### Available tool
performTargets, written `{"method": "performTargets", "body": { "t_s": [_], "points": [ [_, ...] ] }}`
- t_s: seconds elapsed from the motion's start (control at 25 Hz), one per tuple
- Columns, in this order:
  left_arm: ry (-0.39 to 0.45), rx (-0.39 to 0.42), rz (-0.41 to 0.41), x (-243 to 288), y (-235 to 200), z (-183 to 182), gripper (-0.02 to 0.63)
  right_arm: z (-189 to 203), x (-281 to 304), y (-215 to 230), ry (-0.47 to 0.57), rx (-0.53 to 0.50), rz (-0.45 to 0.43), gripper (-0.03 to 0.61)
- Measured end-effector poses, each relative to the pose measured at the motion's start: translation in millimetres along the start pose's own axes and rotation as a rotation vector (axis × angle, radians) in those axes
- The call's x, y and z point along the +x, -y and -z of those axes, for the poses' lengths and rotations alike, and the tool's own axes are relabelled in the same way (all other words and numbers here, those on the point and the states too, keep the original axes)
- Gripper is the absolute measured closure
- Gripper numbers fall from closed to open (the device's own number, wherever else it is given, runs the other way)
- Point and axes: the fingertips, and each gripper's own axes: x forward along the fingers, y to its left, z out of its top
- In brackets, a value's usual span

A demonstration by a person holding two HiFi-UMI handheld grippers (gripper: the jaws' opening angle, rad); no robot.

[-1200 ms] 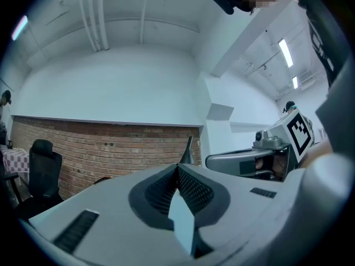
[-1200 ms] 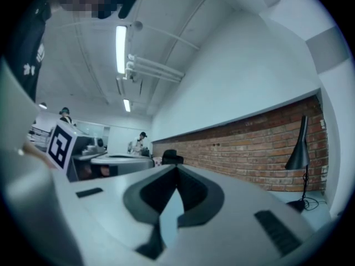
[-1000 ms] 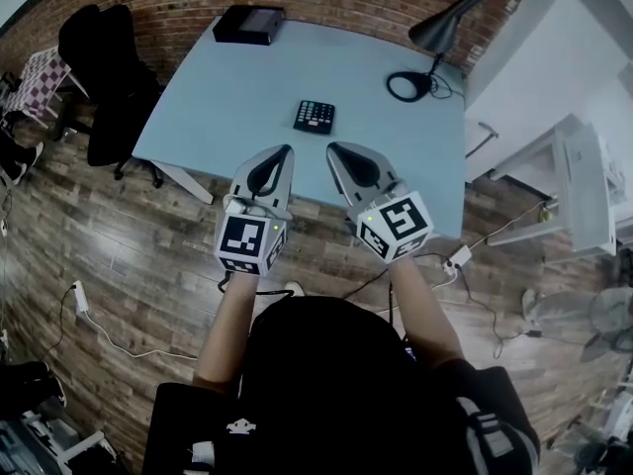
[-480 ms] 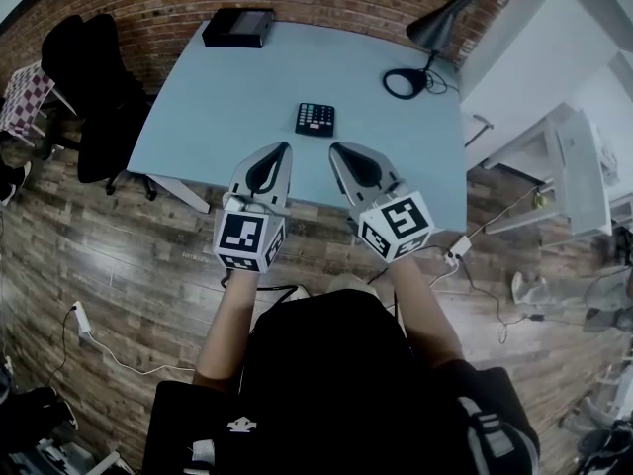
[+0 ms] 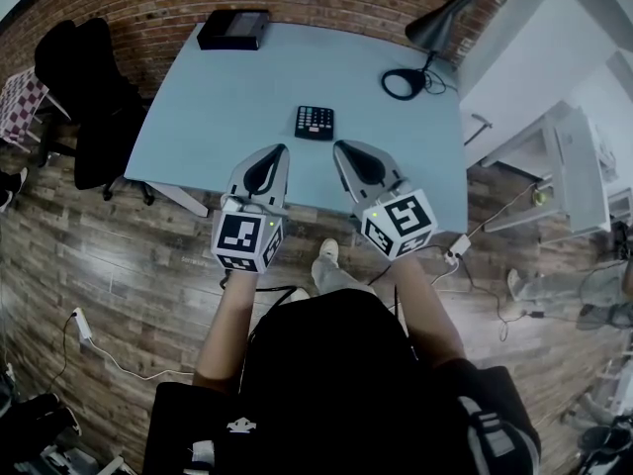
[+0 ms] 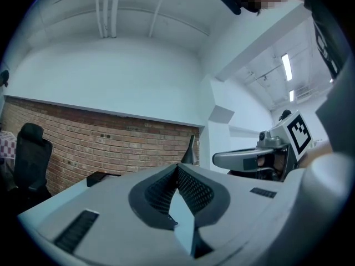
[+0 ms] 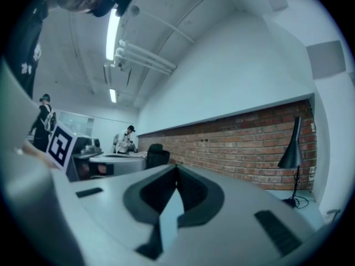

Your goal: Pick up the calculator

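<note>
A small black calculator (image 5: 315, 122) lies flat on the pale blue table (image 5: 237, 97), near its middle. My left gripper (image 5: 280, 147) hovers over the table's near edge, short of the calculator and to its left, jaws shut and empty. Beside it my right gripper (image 5: 337, 146) points the same way, just right of the calculator's line, also shut with nothing held. In the left gripper view the jaws (image 6: 178, 166) meet at the tip; in the right gripper view the jaws (image 7: 176, 168) are closed too. The calculator is hidden in both gripper views.
A black box (image 5: 233, 29) sits at the table's far left corner and a black desk lamp (image 5: 430, 43) at the far right. A brick wall runs behind the table. A black office chair (image 5: 84, 87) stands to its left, a white desk (image 5: 574, 181) to the right. Cables lie on the wood floor.
Both grippers have edged slightly forward over the table's near edge. The view has shifted a little, and a shoe now shows on the floor below the grippers.
</note>
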Motion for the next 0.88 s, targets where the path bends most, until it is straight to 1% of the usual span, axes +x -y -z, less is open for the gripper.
{"method": "performTargets", "body": {
  "t_s": [0.48, 0.72, 0.8, 0.88],
  "points": [
    [-0.045, 0.017, -0.011, 39.9, -17.8, 16.2, 0.611, 7.2, 31.5, 39.5, 0.002, 0.038, 0.007, 0.574],
    [-0.081, 0.004, -0.007, 70.7, -22.9, 33.5, 0.611, 17.1, 42.8, 73.0, -0.014, 0.061, 0.025, 0.574],
    [-0.098, 0.012, -0.004, 81.7, -25.5, 41.1, 0.611, 22.1, 48.2, 83.7, -0.022, 0.065, 0.022, 0.574],
    [-0.116, 0.037, -0.001, 92.7, -28.8, 49.4, 0.611, 24.5, 54.8, 91.6, -0.022, 0.065, 0.005, 0.574]
  ]
}}
